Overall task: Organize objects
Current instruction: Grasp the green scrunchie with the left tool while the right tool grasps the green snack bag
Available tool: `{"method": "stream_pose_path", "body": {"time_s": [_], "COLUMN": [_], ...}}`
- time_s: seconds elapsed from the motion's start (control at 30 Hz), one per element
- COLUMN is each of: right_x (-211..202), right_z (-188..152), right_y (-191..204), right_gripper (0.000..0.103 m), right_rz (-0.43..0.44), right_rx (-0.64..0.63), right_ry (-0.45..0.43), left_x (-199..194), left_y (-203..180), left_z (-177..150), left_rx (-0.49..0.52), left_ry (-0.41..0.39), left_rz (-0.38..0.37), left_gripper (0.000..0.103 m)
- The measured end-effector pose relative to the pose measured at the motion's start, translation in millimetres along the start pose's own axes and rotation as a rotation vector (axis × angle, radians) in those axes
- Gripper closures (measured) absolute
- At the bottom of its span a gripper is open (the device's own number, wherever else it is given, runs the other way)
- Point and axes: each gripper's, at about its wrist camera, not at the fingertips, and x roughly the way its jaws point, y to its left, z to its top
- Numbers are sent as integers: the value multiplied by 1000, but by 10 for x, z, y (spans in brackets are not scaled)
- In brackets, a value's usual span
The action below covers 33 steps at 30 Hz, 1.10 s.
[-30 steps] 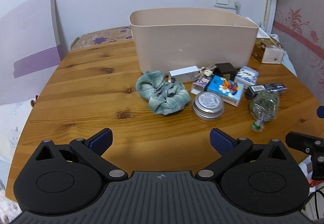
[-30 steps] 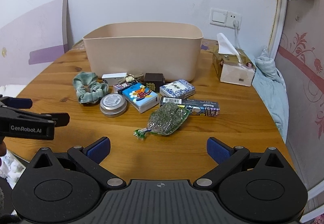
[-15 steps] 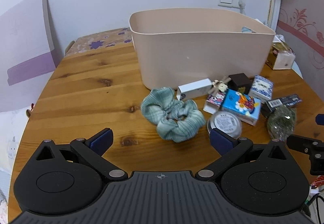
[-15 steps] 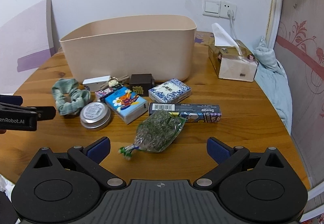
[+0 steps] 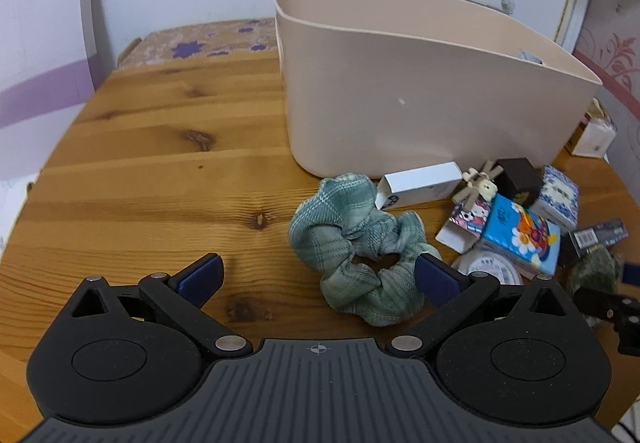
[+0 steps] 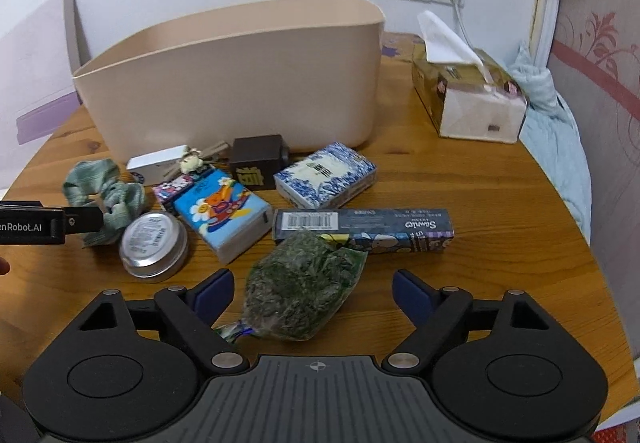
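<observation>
The left gripper (image 5: 318, 275) has its 2 jaws spread wide, holding nothing. The green scrunchie (image 5: 356, 247) lies on the wooden table (image 5: 160, 183) just ahead of it and toward its right finger, whose blue pad overlaps the fabric's near right edge in this view; whether they touch I cannot tell. The scrunchie looks soft, light and springy, so it should squash rather than resist. A sound hold would be across 1 bunched side of the ring, not through the hole, where the jaws would close on air. The beige bin (image 5: 420, 99) stands beyond the scrunchie, its open top above the table items.

Further right of that gripper sit a white box (image 5: 420, 185) and a round tin (image 6: 154, 243), the tin probably smooth and slippery at its rim.

The right gripper (image 6: 312, 293) is likewise spread apart and empty. A clear bag of dried green leaves (image 6: 306, 287) lies between its fingers, touching neither as far as I can see. It looks light, crinkly and crushable; pinching the plump middle gently seems safer than the thin tied end. Beyond it lies a long dark box (image 6: 364, 229), stiff and easy to clamp across its narrow sides.
</observation>
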Motion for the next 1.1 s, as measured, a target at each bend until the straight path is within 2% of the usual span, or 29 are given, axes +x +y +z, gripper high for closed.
{"method": "stream_pose_path", "body": {"time_s": [0.13,0.2,0.23,0.3,0.33,0.4,0.43,0.5,0.57,0.67,0.73,0.93,1.1], "right_x": [79,88,91,97,98,91,86,71,61,44,22,-98,-214], "right_z": [22,34,41,53,55,52,50,50,50,42,47,87,153], "right_y": [-54,-50,-38,-22,-19,-22,-25,-39,-68,-115,-151,-209,-239], "right_gripper": [25,29,33,41,45,48,56,60,61,62,66,67,67], "right_rz": [11,9,8,3,3,9,10,13,26,47,59,69,80], "right_rx": [30,27,18,7,3,-1,-3,-4,4,15,27,33,31], "right_ry": [29,27,27,26,26,26,24,24,25,24,25,9,-17], "left_x": [86,116,130,148,153,150,150,148,142,117,85,-85,-331], "left_y": [4,7,7,-3,-7,-18,-24,-33,-28,-24,-36,-22,-15], "left_z": [37,55,67,92,99,107,109,115,118,120,118,108,156], "left_rx": [-14,-19,-22,-19,-17,-22,-24,-29,-46,-65,-57,-73,-60], "left_ry": [6,16,24,24,23,24,26,33,42,44,36,25,-33], "left_rz": [-25,-49,-65,-72,-74,-93,-100,-110,-126,-136,-122,-129,-119], "left_gripper": [0,9,18,25,32,43,47,57,72,84,87,89,89]}}
